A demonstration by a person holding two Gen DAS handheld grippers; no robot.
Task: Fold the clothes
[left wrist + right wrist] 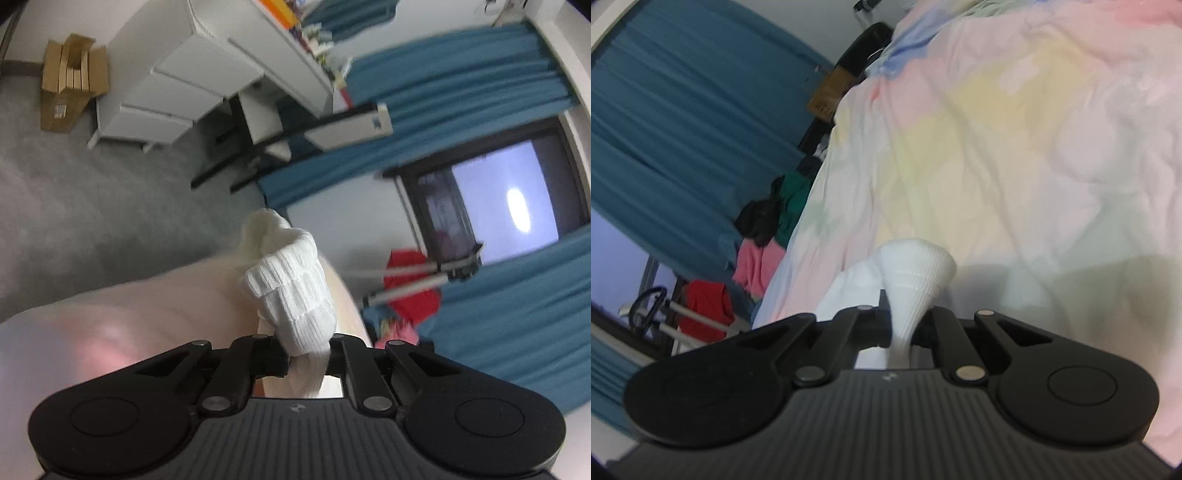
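The left tongs sit closest to the left camera, black and wide, at the 6 o'clock edge. They are squeezed nearly all the way together on a white sock. The sock's ribbed cuff pokes up from between them toward 12 o'clock. The sock is lifted above the bed, which looks pale pink and blurry under it.

The right tongs are at 6 o'clock in the right camera. They are pinched tight on a white ribbed sock too. Its folded end flares out just above the tongs, and more white cloth bulges at 9 o'clock from them. I cannot tell if it is the same sock as in the left view.

Only the left view shows the gray carpet at 9 o'clock, a white set of drawers at 11 o'clock, a brown cardboard box beside it, and a dark window at 3 o'clock. Blue curtains hang around the window.

Only the right view shows the bed cover up close, with soft pink, yellow, green and blue patches. A pile of clothes in black, green and pink lies at 9 o'clock beside the bed.
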